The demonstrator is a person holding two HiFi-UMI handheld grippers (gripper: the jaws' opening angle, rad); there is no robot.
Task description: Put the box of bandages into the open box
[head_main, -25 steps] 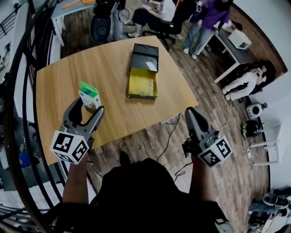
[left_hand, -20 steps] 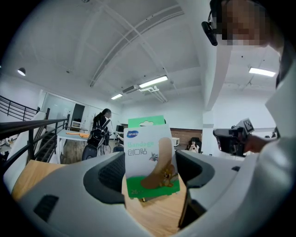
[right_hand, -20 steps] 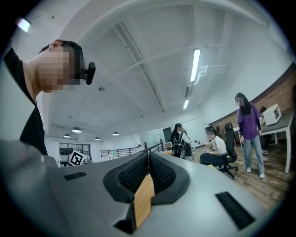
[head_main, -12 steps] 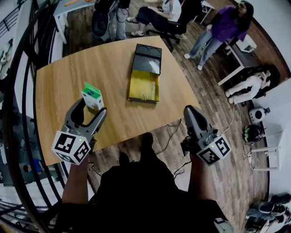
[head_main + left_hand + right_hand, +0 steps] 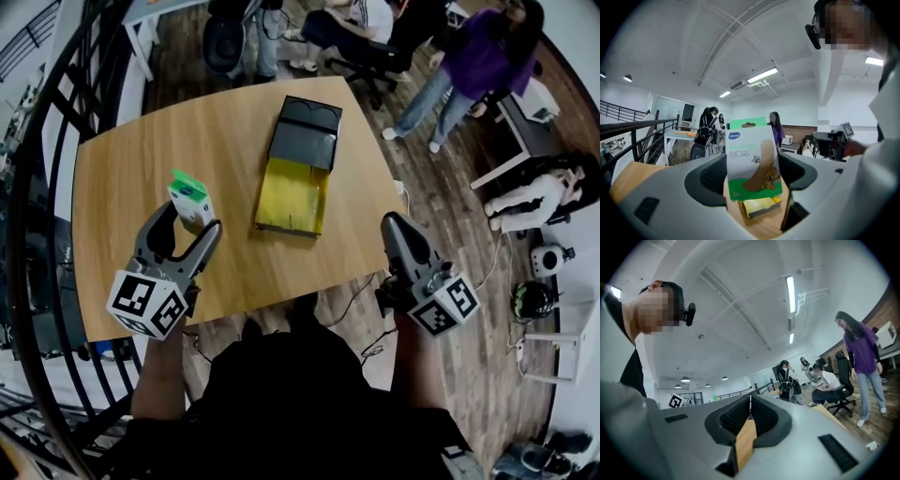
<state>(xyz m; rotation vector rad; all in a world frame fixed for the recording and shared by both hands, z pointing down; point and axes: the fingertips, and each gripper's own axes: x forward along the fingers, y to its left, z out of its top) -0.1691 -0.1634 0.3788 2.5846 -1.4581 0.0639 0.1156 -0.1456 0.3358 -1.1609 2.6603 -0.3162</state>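
1. Although viewed from a slightly tilted head angle compared with a second ago, expect no real progress: find the box of bandages [image 5: 190, 199] upright on the table [image 5: 122, 159], on the same spot, well left of the open box [image 5: 292, 192] and a little nearer the person.
2. Note the left tongs [image 5: 187, 221] spread wide, one jaw on either side of the box of bandages. Unchanged over the last second and not yet closed. Cannot tell from either view whether touching it.
3. See the right tongs [image 5: 392, 225] pressed together on nothing, past the table edge, right of the open box and nearer the person. Idle as before.
4. Read this as a grasp lined up but still pending, with nothing of the transfer begun.
5. Next, probably: squeeze on the two flat sides, lift, carry rightward to the yellow half of the open box, glimpsed beneath the box of bandages in the left gripper view.
6. Watch for tipping: tall, light, easily pushed over if met by one jaw first.
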